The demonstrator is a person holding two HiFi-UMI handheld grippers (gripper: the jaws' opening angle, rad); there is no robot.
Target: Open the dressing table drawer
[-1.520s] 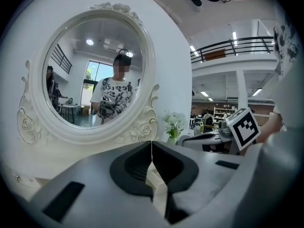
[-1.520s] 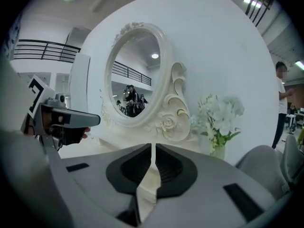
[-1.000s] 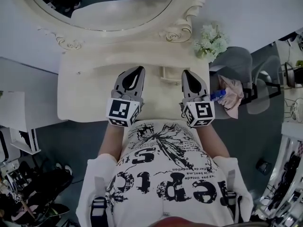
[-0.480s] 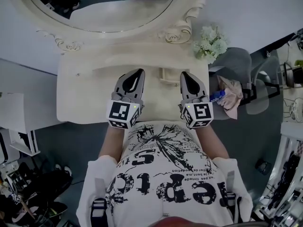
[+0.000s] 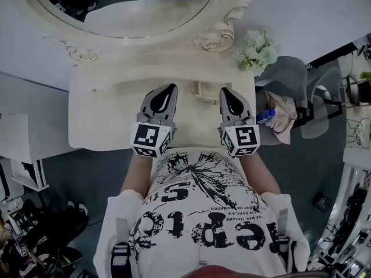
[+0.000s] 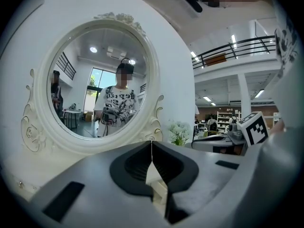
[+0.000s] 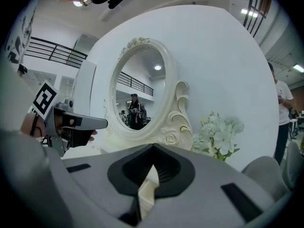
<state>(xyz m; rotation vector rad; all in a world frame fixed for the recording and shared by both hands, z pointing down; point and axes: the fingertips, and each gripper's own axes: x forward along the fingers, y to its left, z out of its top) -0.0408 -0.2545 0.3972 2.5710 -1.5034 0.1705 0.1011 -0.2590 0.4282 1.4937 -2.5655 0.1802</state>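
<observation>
Over the top of the cream-painted dressing table (image 5: 98, 117), both hand-held grippers hovered side by side, tips pointing toward the oval mirror in its carved cream frame (image 5: 145, 16).

Left gripper (image 5: 171, 87): jaws fully together, tips meeting in a thin seam, nothing held. Only the cream tabletop showed through the gap behind the tips.

Right gripper (image 5: 227, 90): jaws likewise closed tip to tip, nothing gripped.

Drawer: its front was not visible in any view, hidden under the tabletop from above. A small cream handle-like fitting (image 5: 204, 91) sat at the foot of the raised back ledge, between the two gripper tips and touching neither. Could not tell whether it belonged to the drawer.

Surroundings: a bunch of white artificial flowers (image 5: 258, 50) stood at the table's right rear corner. A grey upholstered chair (image 5: 293, 74) stood just beside the table's right end, with pinkish cloth (image 5: 285, 113) and a blue bottle (image 5: 266, 117) on its seat.
</observation>
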